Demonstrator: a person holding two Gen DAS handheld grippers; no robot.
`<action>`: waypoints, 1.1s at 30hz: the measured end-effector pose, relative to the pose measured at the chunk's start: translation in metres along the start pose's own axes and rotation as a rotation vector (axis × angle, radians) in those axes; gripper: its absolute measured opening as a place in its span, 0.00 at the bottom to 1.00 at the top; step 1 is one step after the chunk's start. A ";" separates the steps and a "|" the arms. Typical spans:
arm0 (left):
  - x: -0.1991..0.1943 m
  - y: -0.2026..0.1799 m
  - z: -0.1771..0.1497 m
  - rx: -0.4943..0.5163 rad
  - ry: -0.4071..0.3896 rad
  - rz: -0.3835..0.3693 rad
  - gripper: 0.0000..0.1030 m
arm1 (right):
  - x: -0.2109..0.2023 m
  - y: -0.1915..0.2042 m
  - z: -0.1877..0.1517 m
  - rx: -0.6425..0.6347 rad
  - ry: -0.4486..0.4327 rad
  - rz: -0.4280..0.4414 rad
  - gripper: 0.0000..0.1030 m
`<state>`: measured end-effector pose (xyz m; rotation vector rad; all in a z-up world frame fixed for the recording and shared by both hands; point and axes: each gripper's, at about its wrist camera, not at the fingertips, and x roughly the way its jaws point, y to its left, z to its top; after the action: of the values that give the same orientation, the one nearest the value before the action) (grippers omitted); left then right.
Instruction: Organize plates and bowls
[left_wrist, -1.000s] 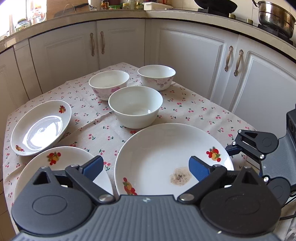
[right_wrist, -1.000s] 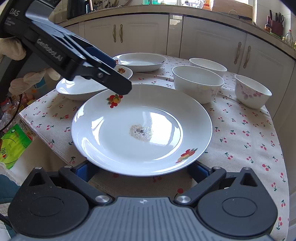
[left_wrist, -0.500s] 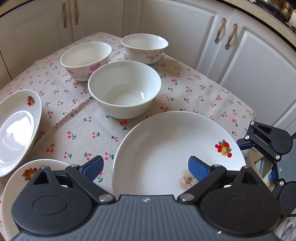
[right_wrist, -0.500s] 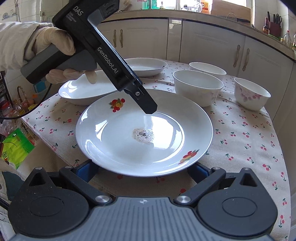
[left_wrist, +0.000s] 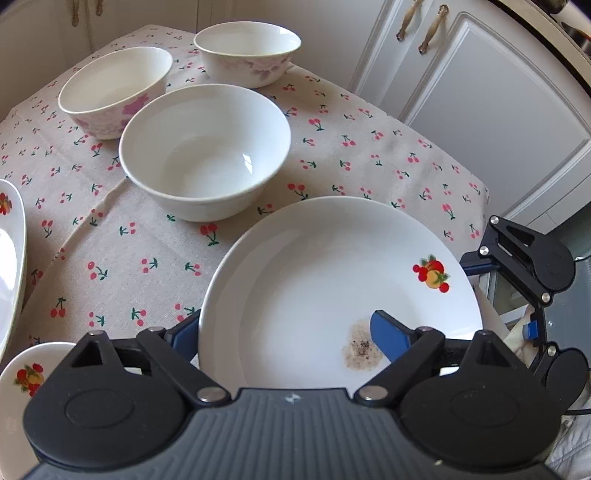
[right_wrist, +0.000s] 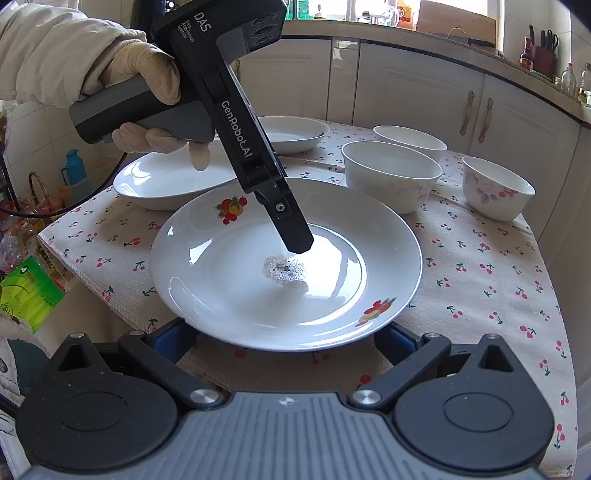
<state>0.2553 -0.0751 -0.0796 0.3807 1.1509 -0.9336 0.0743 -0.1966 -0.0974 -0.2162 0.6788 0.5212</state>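
Left wrist view: the left hand-held gripper (left_wrist: 291, 334) straddles the near rim of the large plate (left_wrist: 325, 266). One blue finger lies over the plate's inner surface beside a speckled residue patch (left_wrist: 360, 349); the other sits outside and below the rim. The jaws have just been closing with the rim between them, but the pads do not visibly press on it, so the gripper reads as open. The plate rests at the corner of the cherry-print cloth (left_wrist: 147, 258) covering the counter. Beyond it stands a plain white bowl (left_wrist: 205, 151), and behind that two floral bowls (left_wrist: 114, 90) side by side, all apart from one another. Parts of two further plates (left_wrist: 11, 251) show at the left edge. The right hand-held gripper (left_wrist: 524, 269) is visible just past the plate's right rim.

Right wrist view: the right hand-held gripper (right_wrist: 284, 341) sits low at the plate's near edge, its blue fingers spread wide and passing beneath the overhanging rim. Contact with the underside cannot be confirmed; nothing is clamped. A gloved hand (right_wrist: 147, 85) holds the left device, which points steeply down, its dark finger tip just above the residue. A second plate (right_wrist: 166, 181) and a third behind it lie to the left; the three bowls stand to the right.
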 end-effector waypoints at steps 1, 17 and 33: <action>0.000 0.000 0.002 0.005 0.006 0.000 0.89 | 0.000 0.000 0.000 0.000 0.000 0.000 1.00; 0.003 0.008 0.011 0.034 0.067 -0.036 0.84 | 0.000 0.000 0.001 -0.006 0.002 -0.008 1.00; -0.002 0.009 0.011 0.035 0.048 -0.044 0.85 | -0.005 -0.002 0.006 -0.005 0.007 -0.006 1.00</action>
<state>0.2687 -0.0765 -0.0754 0.4091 1.1922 -0.9884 0.0750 -0.1980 -0.0900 -0.2246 0.6841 0.5170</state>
